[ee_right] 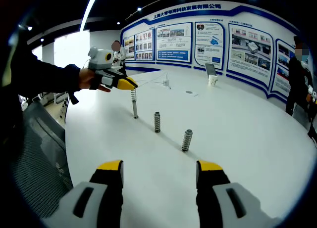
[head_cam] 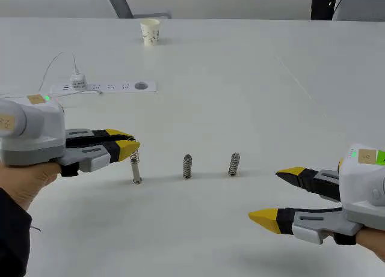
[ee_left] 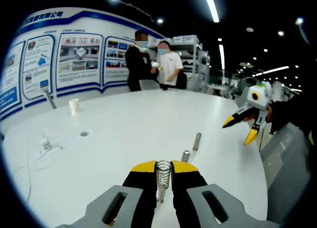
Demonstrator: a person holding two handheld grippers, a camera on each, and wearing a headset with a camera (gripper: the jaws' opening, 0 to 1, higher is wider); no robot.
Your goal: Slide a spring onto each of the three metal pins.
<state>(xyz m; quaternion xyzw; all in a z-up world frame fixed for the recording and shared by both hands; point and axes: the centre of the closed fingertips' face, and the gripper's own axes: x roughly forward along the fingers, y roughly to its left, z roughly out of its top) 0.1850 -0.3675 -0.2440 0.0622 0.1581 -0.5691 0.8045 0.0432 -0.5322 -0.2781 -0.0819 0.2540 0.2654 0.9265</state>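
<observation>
Three metal pins stand in a row on the white table. The left pin (head_cam: 136, 173) has a spring (head_cam: 135, 157) at its top, and my left gripper (head_cam: 131, 148) is shut on that spring (ee_left: 163, 174). The middle pin (head_cam: 187, 166) and the right pin (head_cam: 233, 164) each carry a spring down their length. My right gripper (head_cam: 278, 196) is open with nothing between its fingers, near the table's front right, apart from the pins. In the right gripper view the same row shows: left pin with spring (ee_right: 133, 97), middle (ee_right: 157, 121), right (ee_right: 186, 139).
A white power strip (head_cam: 105, 86) with a plugged cable lies at the back left. A paper cup (head_cam: 150, 32) stands farther back. Two people (ee_left: 153, 65) stand beyond the table's far end. A grey chair (ee_left: 292, 173) sits beside the table.
</observation>
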